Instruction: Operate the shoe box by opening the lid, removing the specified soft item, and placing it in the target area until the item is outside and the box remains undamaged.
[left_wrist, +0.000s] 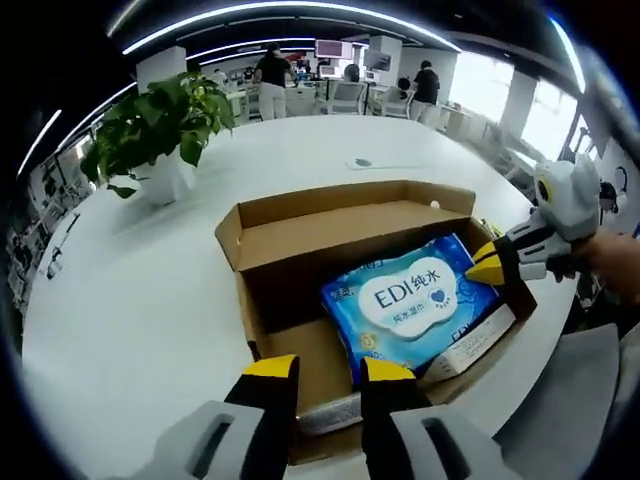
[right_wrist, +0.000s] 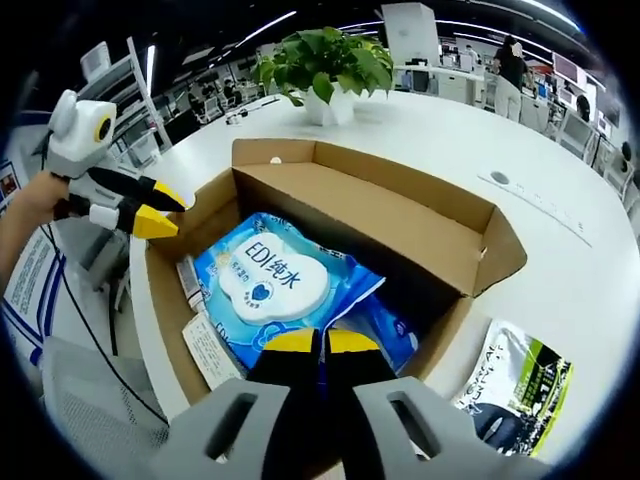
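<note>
Blue wipes pack (right_wrist: 285, 290) pinched by right gripper (right_wrist: 321, 343).

— How's my feed?
— Bright. Ceiling strip lights (left_wrist: 240, 12) arc across the top of the frame; windows (left_wrist: 520, 95) upper right are blown out.
— Shadows?
— Soft, inside the box (left_wrist: 300, 270). I see the edges bending, the far background people blurry.

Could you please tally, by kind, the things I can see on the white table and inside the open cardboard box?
Cardboard box, lid open: 1
Blue wipes pack in the box: 1
Small white carton in the box beside the pack: 1
Potted plant on the table: 1
Green-and-white packet on the table beside the box: 1
Total: 5
</note>
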